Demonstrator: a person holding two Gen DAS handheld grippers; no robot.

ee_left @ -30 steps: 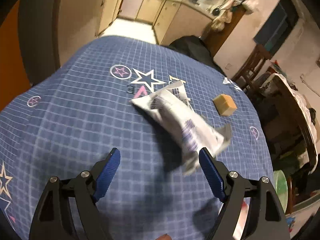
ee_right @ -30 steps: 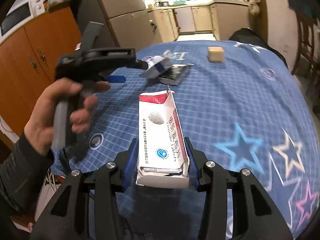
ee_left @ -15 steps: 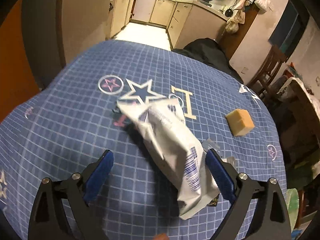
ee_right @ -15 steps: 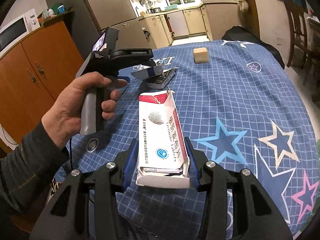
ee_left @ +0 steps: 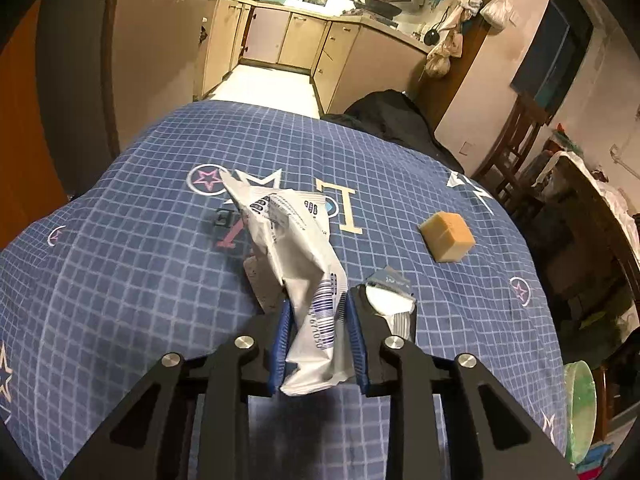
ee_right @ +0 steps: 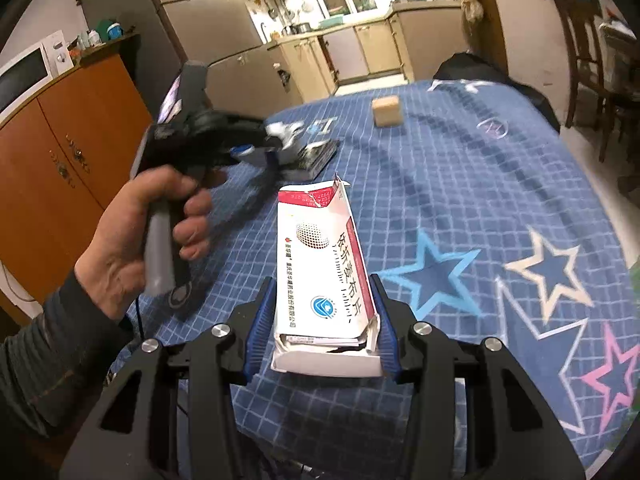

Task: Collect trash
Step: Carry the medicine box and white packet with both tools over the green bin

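1. Your left gripper (ee_left: 318,320) is closing on the crumpled white wrapper (ee_left: 294,256). The blue pads already touch its near end on both sides, and that end bunches up between them. The far end fans out above the blue checked tablecloth (ee_left: 120,264) near the table's middle, so you have it by one tail only.

2. That end grip makes sense: the wrapper is soft and flat, and its near end is the part that stands up enough for the pads to catch. My guess is it will flop once lifted.

3. Just right of your left gripper lies a small foil packet (ee_left: 390,300), flat on the cloth and apart from the wrapper. It looks like more trash waiting its turn.

4. Your right gripper (ee_right: 324,320) is clamped on the white and red medicine box (ee_right: 324,272), pads on its two long sides near the torn, open near end. Holding it lengthways keeps the thin card from buckling, I think.

5. The tan block (ee_left: 448,236) sits alone on the far right of the table, untouched.

6. Your left hand (ee_right: 148,224) squeezes the handle on the table's left side; with both grippers loaded, no bin shows in either view.
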